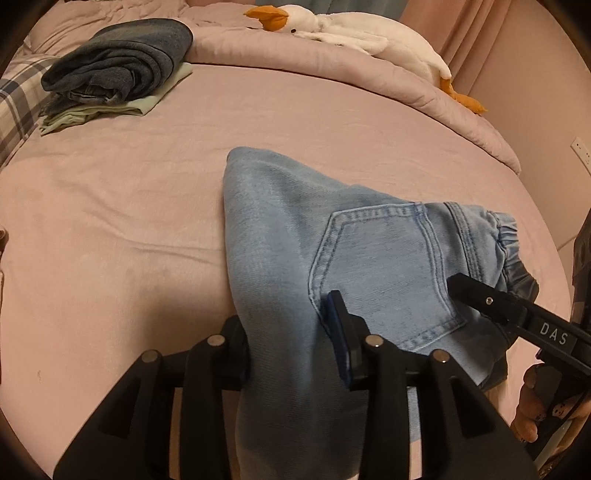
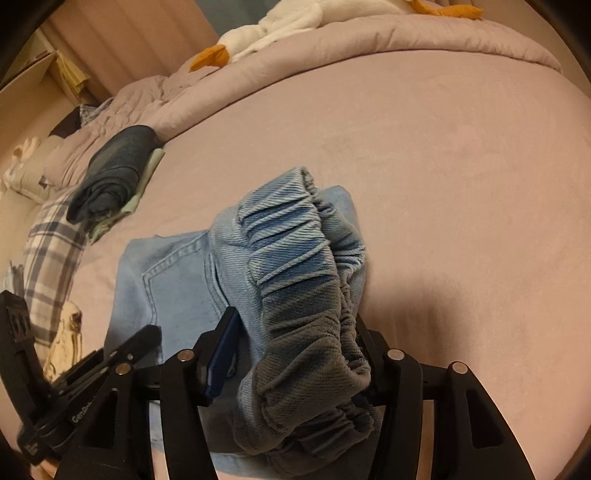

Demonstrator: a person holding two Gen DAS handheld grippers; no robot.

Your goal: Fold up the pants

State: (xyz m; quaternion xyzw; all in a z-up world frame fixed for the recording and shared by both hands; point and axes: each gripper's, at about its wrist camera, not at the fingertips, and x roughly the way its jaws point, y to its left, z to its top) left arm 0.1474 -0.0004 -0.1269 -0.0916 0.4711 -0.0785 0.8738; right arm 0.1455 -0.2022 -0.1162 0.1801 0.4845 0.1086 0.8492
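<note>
Light blue denim pants (image 1: 369, 251) lie folded on the pink bed sheet (image 1: 129, 206), back pocket (image 1: 384, 266) facing up. My left gripper (image 1: 286, 317) straddles the folded leg edge; the cloth fills the gap, the blue pad (image 1: 338, 332) shows bare, and the jaws look open. My right gripper (image 2: 295, 317) straddles the gathered elastic waistband (image 2: 295, 236), which drapes over and hides its right finger. Its left pad (image 2: 221, 350) stands off the cloth, so it looks open. The right gripper's finger (image 1: 476, 295) rests by the pocket in the left wrist view.
A stack of folded dark clothes (image 1: 122, 62) sits at the far left of the bed. A white plush goose (image 1: 351, 29) lies on the rolled pink quilt (image 1: 388, 85) at the back. A plaid pillow (image 1: 18, 99) is at the left edge. A hand (image 1: 532, 398) holds the right gripper.
</note>
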